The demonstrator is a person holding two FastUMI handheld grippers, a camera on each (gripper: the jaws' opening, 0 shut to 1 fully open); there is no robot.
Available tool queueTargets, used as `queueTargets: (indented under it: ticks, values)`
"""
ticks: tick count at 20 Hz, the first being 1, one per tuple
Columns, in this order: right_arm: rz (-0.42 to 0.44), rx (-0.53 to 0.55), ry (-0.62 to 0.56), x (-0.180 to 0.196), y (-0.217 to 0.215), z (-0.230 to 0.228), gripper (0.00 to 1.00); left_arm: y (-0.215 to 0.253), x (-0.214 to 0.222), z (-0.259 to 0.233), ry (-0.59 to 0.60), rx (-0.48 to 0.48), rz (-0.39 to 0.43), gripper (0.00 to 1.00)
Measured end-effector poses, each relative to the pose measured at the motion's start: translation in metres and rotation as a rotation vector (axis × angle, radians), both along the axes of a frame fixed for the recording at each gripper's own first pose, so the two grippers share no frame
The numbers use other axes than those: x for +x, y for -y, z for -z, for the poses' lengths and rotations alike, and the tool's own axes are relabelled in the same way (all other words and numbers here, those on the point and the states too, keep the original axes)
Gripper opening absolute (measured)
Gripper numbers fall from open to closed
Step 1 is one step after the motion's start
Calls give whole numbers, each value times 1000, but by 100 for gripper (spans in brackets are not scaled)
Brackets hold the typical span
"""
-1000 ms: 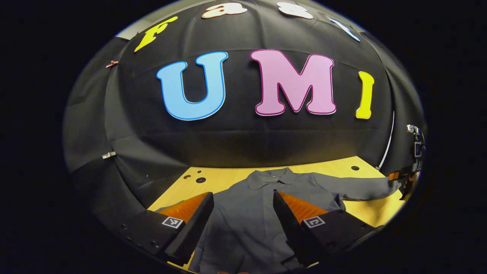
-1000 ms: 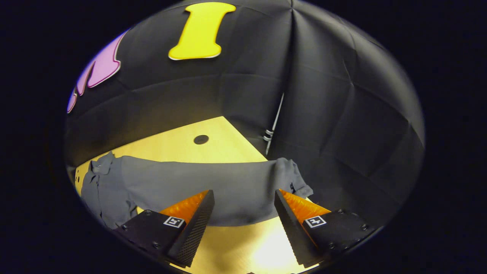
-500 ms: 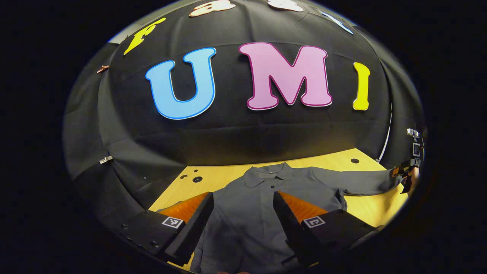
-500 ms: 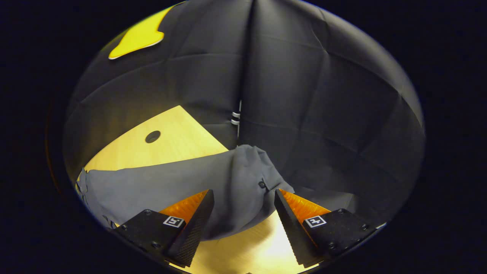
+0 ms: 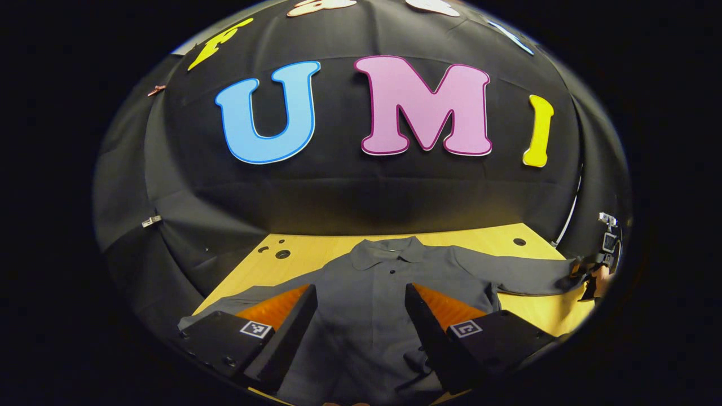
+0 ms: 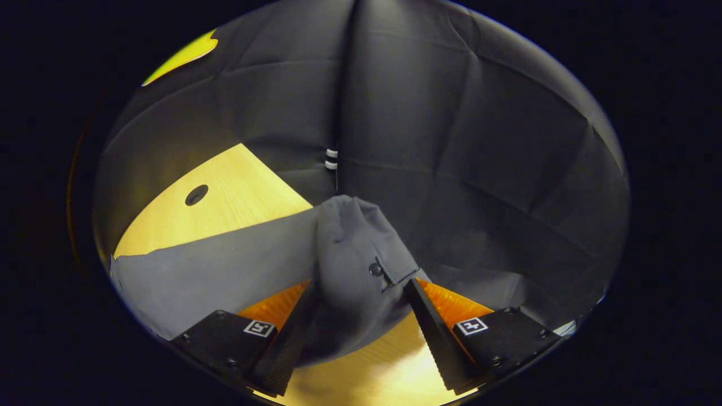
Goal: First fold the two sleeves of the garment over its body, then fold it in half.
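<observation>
your left gripper (image 5: 361, 332) hangs wide open above the grey shirt (image 5: 389, 293), gripping nothing. the shirt lies flat on the wooden table (image 5: 316, 251), collar (image 5: 389, 252) toward the far wall, its sleeve (image 5: 519, 273) stretched out to the right. your right gripper (image 6: 352, 332) stands open around that sleeve's cuff (image 6: 361, 265), fingers not yet pinching it.

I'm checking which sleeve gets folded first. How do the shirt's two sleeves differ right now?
The right sleeve stretches out flat across the table, with its cuff bunched between the open right tongs. The left sleeve lies partly hidden behind the open left tongs, which hover above the shirt body. Both sleeves are grey and not yet folded.
</observation>
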State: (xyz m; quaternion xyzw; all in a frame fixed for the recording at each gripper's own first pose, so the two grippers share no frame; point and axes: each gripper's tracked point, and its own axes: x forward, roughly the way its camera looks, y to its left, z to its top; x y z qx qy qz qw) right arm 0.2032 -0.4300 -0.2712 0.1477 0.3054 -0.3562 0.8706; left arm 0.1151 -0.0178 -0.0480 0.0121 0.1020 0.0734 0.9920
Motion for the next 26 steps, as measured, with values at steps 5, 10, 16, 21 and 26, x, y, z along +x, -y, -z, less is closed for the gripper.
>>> queueTargets:
  ticks: [5,10,16,21,26]
  values:
    - [-81,-41,-2,8,-11,-2,55,0,-8,7,-17,-34,-20,99]
    - [-155,-93,-11,12,-16,-8,10,-14,-19,4,-24,-19,-51,99]
    - [-197,-79,51,25,-23,-27,6,-39,-30,2,-31,-13,-90,99]
    - [-276,-144,126,36,-42,-80,6,-50,-35,2,-31,-33,-89,99]
    - [-341,-142,204,51,-98,-130,5,-72,-40,-4,-9,-50,-97,99]
